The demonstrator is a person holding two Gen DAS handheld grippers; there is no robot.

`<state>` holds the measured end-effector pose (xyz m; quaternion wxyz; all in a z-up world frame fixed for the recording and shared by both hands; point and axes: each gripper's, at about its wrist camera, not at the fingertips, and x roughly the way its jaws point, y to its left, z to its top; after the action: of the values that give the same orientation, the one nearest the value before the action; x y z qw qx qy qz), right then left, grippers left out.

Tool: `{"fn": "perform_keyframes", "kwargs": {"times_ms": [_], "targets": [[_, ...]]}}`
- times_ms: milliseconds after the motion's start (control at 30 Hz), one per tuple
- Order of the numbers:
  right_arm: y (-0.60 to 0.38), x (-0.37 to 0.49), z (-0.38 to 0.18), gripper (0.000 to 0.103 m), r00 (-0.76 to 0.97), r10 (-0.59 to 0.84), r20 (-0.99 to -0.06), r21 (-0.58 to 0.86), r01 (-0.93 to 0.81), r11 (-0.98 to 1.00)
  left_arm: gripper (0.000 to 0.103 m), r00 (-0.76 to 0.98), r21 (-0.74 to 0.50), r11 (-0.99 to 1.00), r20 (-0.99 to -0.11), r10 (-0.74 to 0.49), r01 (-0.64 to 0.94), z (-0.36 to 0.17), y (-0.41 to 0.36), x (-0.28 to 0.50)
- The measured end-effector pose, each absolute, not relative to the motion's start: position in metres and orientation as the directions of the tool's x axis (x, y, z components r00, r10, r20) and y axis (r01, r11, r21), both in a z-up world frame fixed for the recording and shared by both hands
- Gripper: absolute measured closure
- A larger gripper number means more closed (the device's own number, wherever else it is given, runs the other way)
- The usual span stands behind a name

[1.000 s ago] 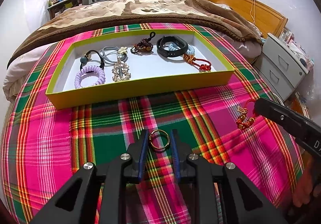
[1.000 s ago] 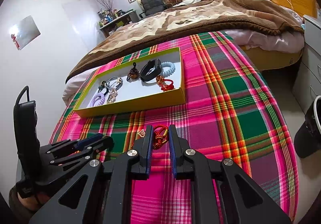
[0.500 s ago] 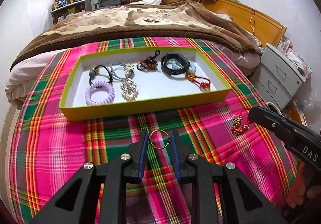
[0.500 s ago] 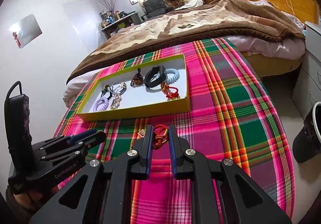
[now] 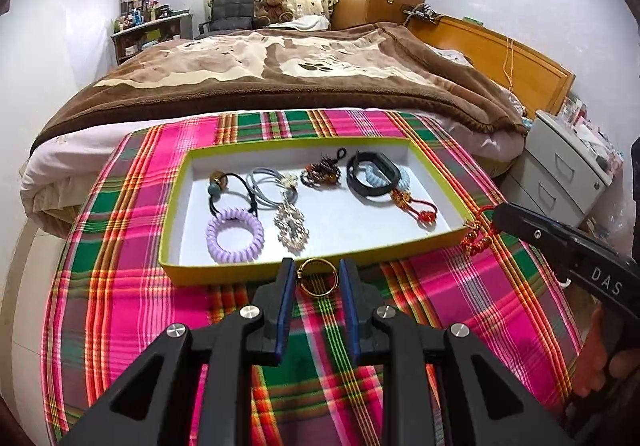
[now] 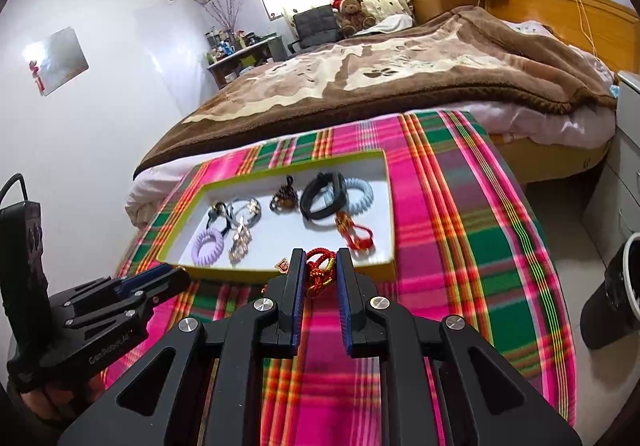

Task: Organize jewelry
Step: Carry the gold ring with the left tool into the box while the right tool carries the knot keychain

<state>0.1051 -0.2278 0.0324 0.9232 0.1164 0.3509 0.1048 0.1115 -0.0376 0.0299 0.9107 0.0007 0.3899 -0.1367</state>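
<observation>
Jewelry lies gathered in a shallow tray [image 5: 256, 269] with a yellow-green rim and white floor, set on a plaid cloth [image 5: 120, 286] of pink, green and orange spread over the foot of a bed. In the tray are a lilac coil hair tie [image 5: 235, 239], a black hair tie with beads [image 5: 224, 186], a grey hair tie [image 5: 266, 186], a silver ornament [image 5: 291, 224], a dark beaded charm [image 5: 322, 173], a black band [image 5: 372, 176] lying over a pale blue coil tie [image 5: 402, 179], and a red knotted cord [image 5: 416, 206]. The left hand-held gripper [image 5: 318, 282] pinches a gold ring [image 5: 318, 278] between its blue pads, held just in front of the tray's near wall. The right hand-held gripper [image 6: 318, 278] pinches a red cord charm [image 6: 320, 270] with gold beads, its small tag [image 6: 282, 266] hanging to the left, also at the tray's near edge; from the left wrist view this charm dangles beside the tray's right near corner. A brown blanket [image 5: 280, 78] covers the bed beyond
</observation>
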Motion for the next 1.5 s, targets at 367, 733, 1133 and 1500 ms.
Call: {"fn": "perform_keyframes", "kwargs": {"times_ms": [367,733,1133,1500], "targets": [[-0.215,0.150,0.025,0.088,0.705,0.268,-0.657,0.262,-0.121,0.958,0.080,0.669,-0.108,0.968,-0.705,-0.234,0.225,0.034,-0.021,0.139],[-0.202,0.182,-0.008,0.088,0.631,0.265,-0.729,0.231,-0.138,0.963,0.080,0.638,-0.107,0.972,-0.739,-0.219,0.210,0.017,-0.019,0.165],[-0.197,0.185,-0.022,0.088,0.610,0.215,-0.762,0.161,-0.144,0.976,0.080,0.580,-0.136,0.969,-0.780,-0.234,0.208,-0.006,-0.024,0.178],[-0.193,0.186,-0.024,0.087,0.605,0.195,-0.772,0.131,-0.149,0.980,0.079,0.575,-0.141,0.970,-0.784,-0.232,0.199,-0.010,-0.025,0.178]]}}
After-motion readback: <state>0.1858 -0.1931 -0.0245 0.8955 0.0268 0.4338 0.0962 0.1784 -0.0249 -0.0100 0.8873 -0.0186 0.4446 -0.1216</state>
